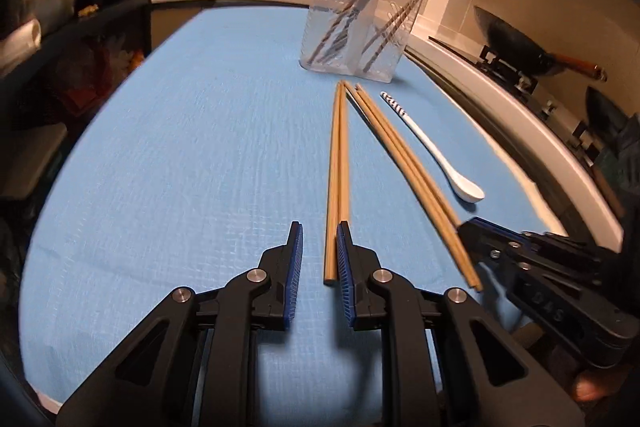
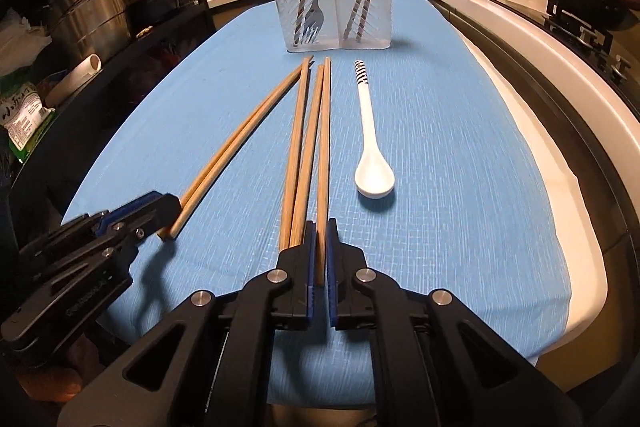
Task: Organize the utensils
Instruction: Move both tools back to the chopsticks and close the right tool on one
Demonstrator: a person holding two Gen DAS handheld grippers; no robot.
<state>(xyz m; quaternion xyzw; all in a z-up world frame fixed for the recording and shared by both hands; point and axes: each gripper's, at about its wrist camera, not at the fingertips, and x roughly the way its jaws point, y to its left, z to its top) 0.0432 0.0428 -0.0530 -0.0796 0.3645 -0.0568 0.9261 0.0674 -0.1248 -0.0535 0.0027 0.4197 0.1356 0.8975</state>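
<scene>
**A:** Listing what lies on the blue-covered tabletop (image 2: 460,167). Left fingers (image 1: 294,259) first?

**B:** Left fingers: spread, gripping nothing. Item one, a pair of wooden chopsticks (image 1: 338,167), flat on the cloth. The near ends lie in the gap, close against the right-hand finger and clear of the left-hand one. The rest runs straight ahead of the fingertips.

**A:** Right fingers (image 2: 296,267)?

**B:** Pressed almost together, pinching item two, a single chopstick (image 2: 324,147), by its near end. It points away ahead of the tips.

**A:** Anything beside it?

**B:** Item three, two loose chopsticks (image 2: 298,155), just left of the right fingers. Their near ends are hidden behind the left-hand finger.

**A:** Further right?

**B:** Item four, a white spoon (image 2: 374,171) with a striped handle end. It lies ahead and to the right of the right fingers, bowl nearest, apart from the chopsticks.

**A:** And the container?

**B:** Item five, a clear plastic holder (image 2: 332,39), upright, well ahead of both sets of fingers, past the far chopstick tips. A fork (image 2: 314,15) stands tines down in its left compartment. More chopsticks (image 2: 362,7) lean in the right compartment.
</scene>
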